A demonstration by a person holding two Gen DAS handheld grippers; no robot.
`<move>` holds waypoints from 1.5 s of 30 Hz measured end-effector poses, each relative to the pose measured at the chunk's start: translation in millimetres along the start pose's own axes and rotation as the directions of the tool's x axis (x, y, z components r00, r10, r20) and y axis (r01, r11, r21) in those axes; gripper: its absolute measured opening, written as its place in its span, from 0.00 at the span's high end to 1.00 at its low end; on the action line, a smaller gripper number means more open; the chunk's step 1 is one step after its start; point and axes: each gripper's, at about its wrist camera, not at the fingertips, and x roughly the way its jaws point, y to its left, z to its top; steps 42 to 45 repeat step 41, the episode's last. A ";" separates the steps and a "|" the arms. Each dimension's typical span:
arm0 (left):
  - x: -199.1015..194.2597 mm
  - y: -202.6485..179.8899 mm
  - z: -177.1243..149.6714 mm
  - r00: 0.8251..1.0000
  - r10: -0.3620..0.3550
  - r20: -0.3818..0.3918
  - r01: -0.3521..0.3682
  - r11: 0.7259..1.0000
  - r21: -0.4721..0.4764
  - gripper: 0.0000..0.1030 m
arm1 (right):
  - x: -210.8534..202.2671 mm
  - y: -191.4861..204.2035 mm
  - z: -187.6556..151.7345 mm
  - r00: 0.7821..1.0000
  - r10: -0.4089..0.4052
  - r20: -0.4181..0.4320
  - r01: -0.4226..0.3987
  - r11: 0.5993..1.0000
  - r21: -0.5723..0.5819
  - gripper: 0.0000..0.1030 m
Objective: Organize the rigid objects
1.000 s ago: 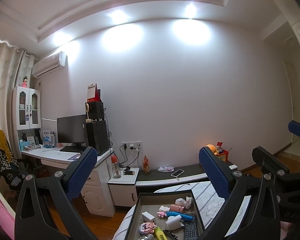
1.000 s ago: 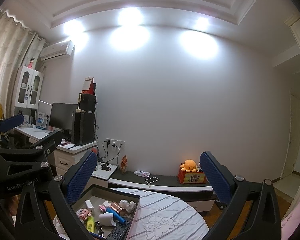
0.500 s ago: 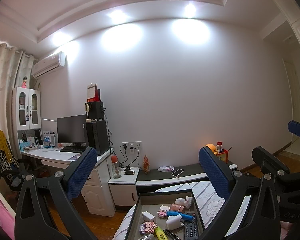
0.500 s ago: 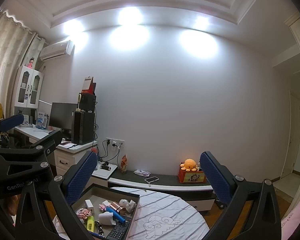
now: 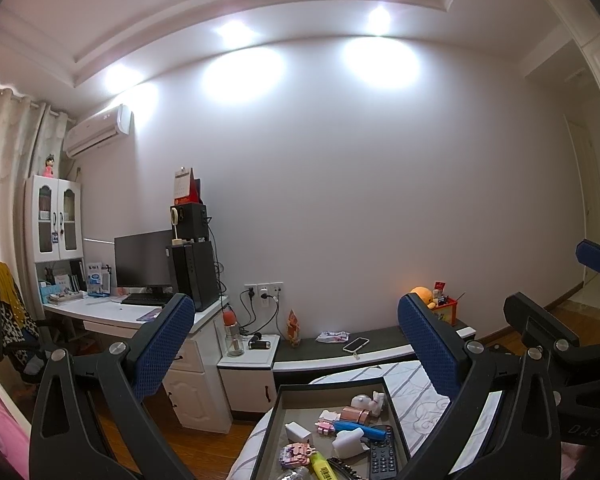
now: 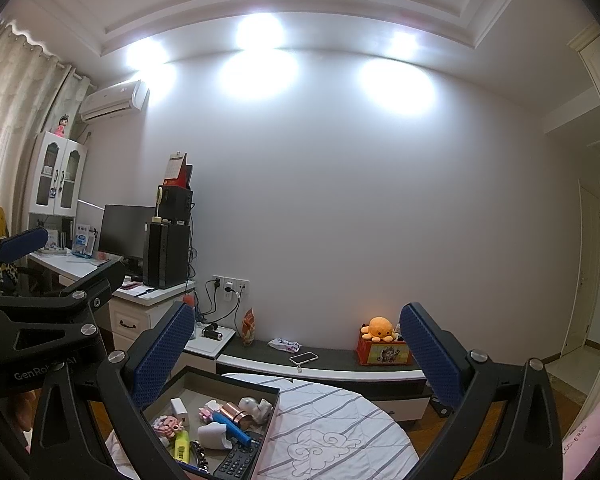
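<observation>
Left wrist view shows the left gripper (image 5: 296, 344) with its blue pads spread wide and nothing between them, held up above a shallow grey tray (image 5: 269, 436) that sits on a round table with a striped cloth (image 5: 416, 376). The right gripper (image 6: 296, 356) is spread just as wide and also has hold of nothing; it hangs over the same tray (image 6: 270, 416), which lies below and to its left. The things to sort all lie in that tray: a black remote control (image 6: 238, 460), a yellow highlighter (image 6: 182, 446), a blue pen-like stick (image 6: 230, 428), a copper-coloured tube (image 6: 236, 412), a small white charger block (image 6: 179, 407), a white plastic piece (image 6: 214, 437), a little white figurine (image 6: 254, 405) and pink brick toys (image 6: 166, 426). They look small, light and stiff, so a modest squeeze should do. The round tube and stick may roll or slip and are probably best taken across the middle; the remote suits a grip across its narrow sides; the figurine and brick toys seem the most likely to chip or come apart. Readable writing is scarce: "GenRo" on the body of the left gripper as the right wrist view sees it, "DAS" on the right gripper body seen from the left wrist, and a barcode on the highlighter, too small to read.
</observation>
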 end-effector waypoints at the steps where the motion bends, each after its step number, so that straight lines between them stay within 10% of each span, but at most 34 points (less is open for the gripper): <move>1: -0.4 0.2 0.1 1.000 0.000 0.000 0.000 1.000 0.000 0.00 | -1.0 0.7 -0.6 1.000 0.000 0.000 0.000 1.000 0.000 0.00; 45: -2.5 -0.6 -0.4 1.000 0.004 -0.015 -0.004 1.000 0.003 0.00 | -7.7 3.9 2.4 1.000 0.002 -0.010 -0.002 1.000 0.003 0.00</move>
